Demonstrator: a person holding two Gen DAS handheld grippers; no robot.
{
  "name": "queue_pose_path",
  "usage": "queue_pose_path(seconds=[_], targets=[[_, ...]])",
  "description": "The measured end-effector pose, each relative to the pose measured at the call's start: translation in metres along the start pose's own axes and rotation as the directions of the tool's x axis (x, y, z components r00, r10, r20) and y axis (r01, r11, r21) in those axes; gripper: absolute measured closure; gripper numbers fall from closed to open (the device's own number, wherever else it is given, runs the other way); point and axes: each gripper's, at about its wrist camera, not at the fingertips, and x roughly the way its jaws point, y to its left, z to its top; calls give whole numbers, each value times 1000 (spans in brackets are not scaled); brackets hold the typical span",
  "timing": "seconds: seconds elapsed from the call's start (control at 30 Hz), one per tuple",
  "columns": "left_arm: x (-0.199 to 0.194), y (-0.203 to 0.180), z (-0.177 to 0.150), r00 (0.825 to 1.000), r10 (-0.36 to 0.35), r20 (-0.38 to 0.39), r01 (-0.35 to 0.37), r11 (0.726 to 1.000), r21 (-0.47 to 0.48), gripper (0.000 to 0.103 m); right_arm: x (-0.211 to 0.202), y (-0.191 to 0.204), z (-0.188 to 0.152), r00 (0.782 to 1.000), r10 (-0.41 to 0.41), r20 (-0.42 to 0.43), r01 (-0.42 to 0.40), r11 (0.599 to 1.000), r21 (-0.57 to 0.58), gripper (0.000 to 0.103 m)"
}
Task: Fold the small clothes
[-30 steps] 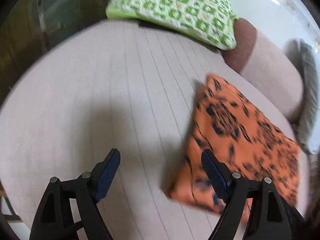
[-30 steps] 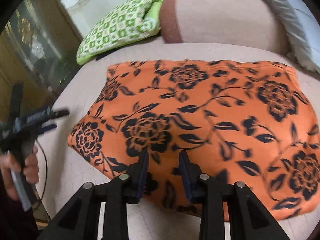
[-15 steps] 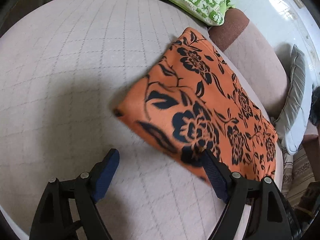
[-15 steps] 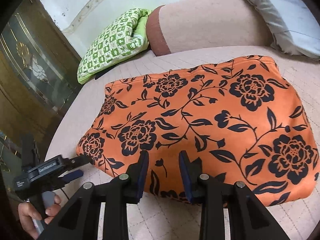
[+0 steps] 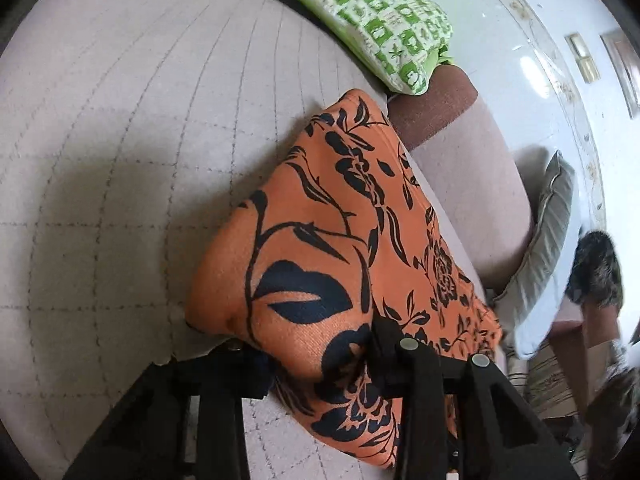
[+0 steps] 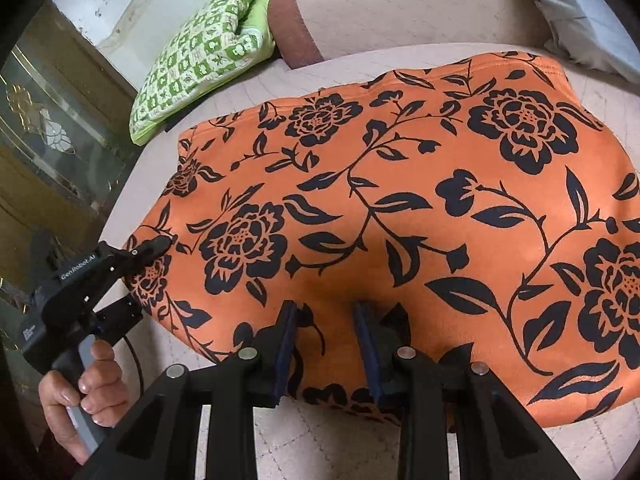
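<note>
An orange garment with black flowers (image 6: 400, 208) lies flat on the pale quilted bed; it also shows in the left wrist view (image 5: 320, 248). My left gripper (image 5: 312, 356) has its fingers around the garment's near left corner, cloth filling the gap between them; in the right wrist view the left gripper (image 6: 148, 252) sits at that corner. My right gripper (image 6: 326, 344) is over the garment's near edge, its blue pads a little apart with nothing between them.
A green and white patterned pillow (image 6: 200, 60) lies at the bed's far left. A pink and brown bolster (image 6: 400, 8) and a grey pillow (image 5: 540, 248) lie behind the garment. A dark wooden cabinet (image 6: 48, 152) stands left of the bed.
My left gripper has moved onto the garment's corner and narrowed around it. My right gripper has come closer to the near edge, its gap unchanged.
</note>
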Motion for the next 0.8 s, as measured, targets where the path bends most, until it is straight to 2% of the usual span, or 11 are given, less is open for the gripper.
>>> queue_pose_path(seconds=[0.03, 0.07, 0.13, 0.2, 0.23, 0.27, 0.33, 0.43, 0.57, 0.7, 0.8], targets=[[1, -3, -1, 1000, 14, 8, -14, 1000, 11, 59, -1, 0, 0, 1000, 4, 7, -4, 1000, 3, 70], [3, -5, -1, 1000, 26, 4, -26, 1000, 6, 46, -2, 0, 0, 1000, 7, 14, -7, 1000, 6, 70], [9, -8, -1, 1000, -18, 6, 18, 1000, -7, 31, -10, 1, 0, 998, 31, 53, -32, 999, 9, 70], [10, -12, 0, 1000, -9, 13, 9, 1000, 2, 31, -16, 4, 1, 994, 61, 87, -61, 998, 0, 70], [11, -15, -1, 1000, 10, 21, -10, 1000, 23, 41, -17, 7, 1, 992, 62, 106, -61, 998, -8, 70], [11, -16, -1, 999, 44, 27, -45, 998, 36, 62, -15, 9, 2, 993, 55, 108, -54, 998, -9, 70], [14, -14, -1, 999, 39, 25, -40, 999, 30, 69, 0, 10, 2, 997, 42, 68, -42, 999, -8, 70], [9, -15, 0, 999, 17, 48, -17, 1000, 7, 74, 10, 13, 0, 997, 30, 70, -27, 999, -36, 70], [-4, -48, -3, 993, 21, 113, -37, 990, 138, 76, -1, 4, 1, 996, 67, 59, -67, 998, -4, 70], [-20, -92, -11, 984, 11, 175, -61, 957, 282, 76, -24, -29, 2, 992, 68, 103, -74, 995, 61, 70], [-30, -133, -28, 977, -10, 214, -77, 915, 396, 77, -54, -64, 3, 984, 58, 170, -80, 989, 127, 70]])
